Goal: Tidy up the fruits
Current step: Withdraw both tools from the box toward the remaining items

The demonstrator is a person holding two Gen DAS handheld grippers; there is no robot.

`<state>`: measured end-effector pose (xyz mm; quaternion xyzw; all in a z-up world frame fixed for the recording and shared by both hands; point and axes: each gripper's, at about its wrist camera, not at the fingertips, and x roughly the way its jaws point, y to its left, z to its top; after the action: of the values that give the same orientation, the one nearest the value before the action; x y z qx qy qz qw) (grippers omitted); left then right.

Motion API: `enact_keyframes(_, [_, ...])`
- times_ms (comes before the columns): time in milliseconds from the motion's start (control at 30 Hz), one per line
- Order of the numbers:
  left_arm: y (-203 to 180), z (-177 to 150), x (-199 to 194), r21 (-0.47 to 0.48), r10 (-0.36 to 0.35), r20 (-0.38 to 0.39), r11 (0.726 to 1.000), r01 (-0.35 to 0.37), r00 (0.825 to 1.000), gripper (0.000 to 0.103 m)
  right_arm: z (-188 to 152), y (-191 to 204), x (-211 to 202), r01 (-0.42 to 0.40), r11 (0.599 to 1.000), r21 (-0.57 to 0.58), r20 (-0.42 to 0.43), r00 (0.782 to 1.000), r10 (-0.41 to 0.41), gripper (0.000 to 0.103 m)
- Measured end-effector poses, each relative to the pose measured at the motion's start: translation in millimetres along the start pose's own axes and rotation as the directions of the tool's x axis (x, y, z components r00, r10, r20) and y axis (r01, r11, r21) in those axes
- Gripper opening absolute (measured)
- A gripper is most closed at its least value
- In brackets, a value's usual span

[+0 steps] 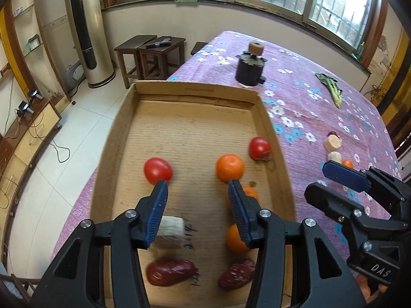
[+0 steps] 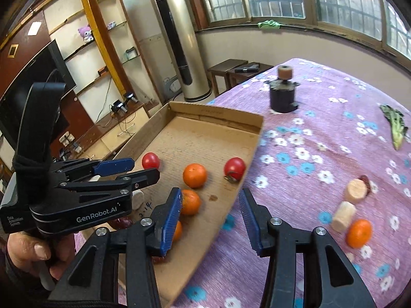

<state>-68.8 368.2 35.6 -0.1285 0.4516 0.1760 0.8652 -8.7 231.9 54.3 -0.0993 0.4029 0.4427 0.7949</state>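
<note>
A shallow cardboard tray (image 1: 195, 92) (image 2: 213, 114) lies on the purple flowered tablecloth. It holds two red tomatoes (image 1: 158, 170) (image 1: 259, 147), three oranges (image 1: 230, 168), two dark red dates (image 1: 170, 272) and a pale cylinder (image 1: 171, 228). My left gripper (image 1: 197, 195) is open and empty above the tray; it also shows in the right wrist view (image 2: 128, 170). My right gripper (image 2: 210, 213) is open and empty over the tray's right edge. Outside the tray, an orange (image 2: 359, 233) and two pale cork-like pieces (image 2: 343, 217) lie on the cloth.
A dark cylinder with a cork-coloured wheel on top (image 1: 250, 69) (image 2: 282, 95) stands on the far part of the table. A green leafy vegetable (image 1: 332, 91) (image 2: 395, 128) lies at the right. Wooden stools (image 1: 151, 56) and a tall air conditioner (image 2: 177, 38) stand beyond the table.
</note>
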Motion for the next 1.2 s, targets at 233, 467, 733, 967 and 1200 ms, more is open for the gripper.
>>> enact_keyframes(233, [-20.2, -2.2, -7.7, 0.034, -0.021, 0.005, 0.999, 0.02, 1.0, 0.047, -12.9, -20.9, -21.2, 0.027, 0.999, 0.036, 0.016, 0.999, -0.028, 0.048])
enact_keyframes(467, [-43.9, -3.3, -11.6, 0.066, -0.05, 0.005, 0.997, 0.049, 0.999, 0.047, -25.6, -44.2, -37.2, 0.059, 0.996, 0.073, 0.025, 0.998, -0.061, 0.048])
enact_keyframes(733, [-72.0, -4.6, -10.1, 0.101, -0.074, -0.007, 0.992, 0.074, 0.997, 0.047, -37.2, -70.7, -53.6, 0.093, 0.989, 0.113, 0.03, 0.995, -0.097, 0.048])
enact_keyframes(967, [-96.0, -3.9, -7.0, 0.127, -0.097, -0.019, 0.987, 0.099, 0.995, 0.047, -46.5, -89.6, -63.2, 0.116, 0.984, 0.139, 0.03, 0.992, -0.121, 0.048])
enact_keyframes(1200, [-120.9, -4.4, -0.5, 0.154, -0.124, -0.038, 0.98, 0.129, 0.991, 0.047, -56.6, -110.5, -68.1, 0.141, 0.976, 0.168, 0.019, 0.989, -0.146, 0.048])
